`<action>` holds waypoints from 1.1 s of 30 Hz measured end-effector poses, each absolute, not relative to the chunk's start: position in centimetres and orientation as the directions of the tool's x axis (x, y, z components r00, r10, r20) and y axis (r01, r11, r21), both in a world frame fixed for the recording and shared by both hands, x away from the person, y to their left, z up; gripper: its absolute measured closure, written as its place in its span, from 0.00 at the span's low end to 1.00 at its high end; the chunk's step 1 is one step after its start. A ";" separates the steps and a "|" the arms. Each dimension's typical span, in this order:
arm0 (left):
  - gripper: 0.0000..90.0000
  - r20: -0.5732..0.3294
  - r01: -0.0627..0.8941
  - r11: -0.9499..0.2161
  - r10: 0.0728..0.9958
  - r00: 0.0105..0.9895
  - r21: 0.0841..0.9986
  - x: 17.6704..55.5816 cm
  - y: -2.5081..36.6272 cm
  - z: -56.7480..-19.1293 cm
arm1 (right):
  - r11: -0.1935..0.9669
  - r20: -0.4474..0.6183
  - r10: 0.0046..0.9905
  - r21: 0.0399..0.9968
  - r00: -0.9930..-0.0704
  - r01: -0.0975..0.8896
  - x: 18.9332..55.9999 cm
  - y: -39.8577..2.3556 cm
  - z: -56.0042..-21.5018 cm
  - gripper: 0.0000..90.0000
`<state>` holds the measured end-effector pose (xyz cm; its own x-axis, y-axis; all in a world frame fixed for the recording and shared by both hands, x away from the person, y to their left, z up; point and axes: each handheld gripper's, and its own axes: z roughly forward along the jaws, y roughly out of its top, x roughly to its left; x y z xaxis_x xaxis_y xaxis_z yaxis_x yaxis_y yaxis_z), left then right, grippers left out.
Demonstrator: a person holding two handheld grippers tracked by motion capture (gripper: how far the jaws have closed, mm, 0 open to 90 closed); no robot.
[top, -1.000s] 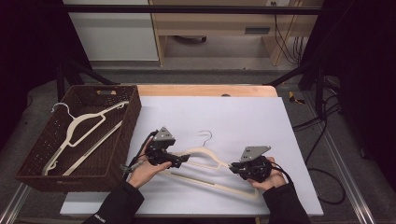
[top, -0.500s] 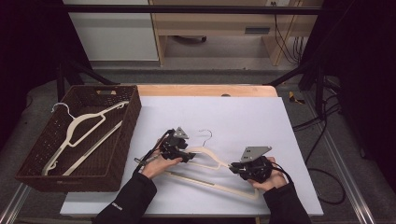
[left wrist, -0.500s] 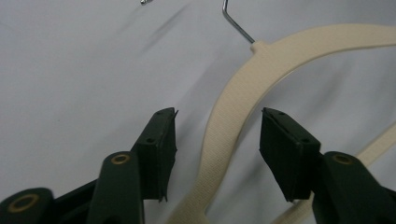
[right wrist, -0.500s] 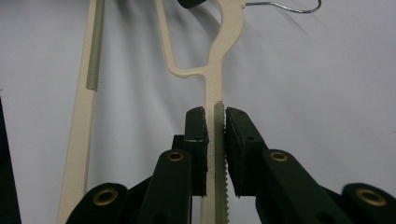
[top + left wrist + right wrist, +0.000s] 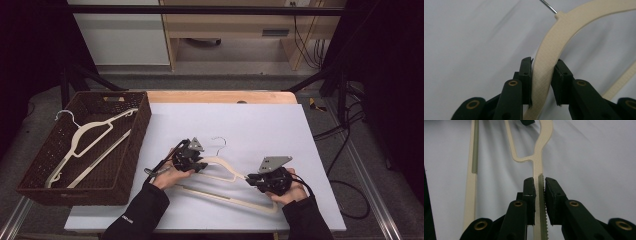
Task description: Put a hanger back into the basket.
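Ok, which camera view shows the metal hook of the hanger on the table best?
The high view: the whole hook curls above the hanger. The left gripper view catches just its straight wire stub entering the neck. In the right gripper view I can't make it out.

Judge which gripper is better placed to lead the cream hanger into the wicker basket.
Left, probably. The left gripper, jaws just closed on the hanger near its hook, sits nearer the basket; the right gripper grips the far shoulder.

Cream hanger (image 5: 227,176), black tools, dark brown woven basket (image 5: 131,150).
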<state>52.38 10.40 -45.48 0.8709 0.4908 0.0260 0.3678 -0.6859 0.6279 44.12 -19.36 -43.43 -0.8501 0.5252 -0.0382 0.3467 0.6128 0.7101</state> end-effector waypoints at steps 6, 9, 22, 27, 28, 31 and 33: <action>0.82 0.098 0.294 -0.703 0.459 0.883 0.647 50.4 10.8 -43.9 | 0.592 0.000 0.542 0.710 -0.841 0.382 44.4 -19.7 -44.0 0.88; 0.83 0.118 0.281 -0.698 0.464 0.878 0.658 49.6 10.9 -43.7 | 0.580 0.014 0.534 0.721 -0.845 0.379 44.5 -20.0 -44.1 0.87; 0.84 0.185 0.228 -0.693 0.466 0.865 0.684 46.8 11.6 -42.5 | 0.396 0.121 0.531 0.840 -0.839 0.372 45.4 -17.2 -40.9 0.51; 0.84 0.198 0.214 -0.691 0.465 0.863 0.691 45.9 11.8 -42.3 | 0.418 0.159 0.500 0.817 -0.851 0.398 46.8 -14.6 -41.0 0.54; 0.85 0.197 0.214 -0.689 0.466 0.862 0.693 45.8 11.9 -42.3 | 0.431 0.161 0.496 0.808 -0.854 0.402 47.1 -14.2 -41.1 0.56; 0.85 0.189 0.213 -0.676 0.469 0.862 0.706 45.5 12.0 -42.2 | 0.457 0.167 0.476 0.792 -0.863 0.405 47.6 -13.2 -41.6 0.63; 0.85 0.188 0.213 -0.681 0.464 0.866 0.701 45.4 12.1 -42.1 | 0.471 0.179 0.457 0.782 -0.871 0.408 47.9 -12.8 -41.8 0.68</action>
<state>45.35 12.11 -42.12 0.8656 0.4642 0.1879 0.2131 -0.6810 0.7006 47.86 -12.84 -41.81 -0.8711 0.4573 0.1793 0.4082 0.4711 0.7819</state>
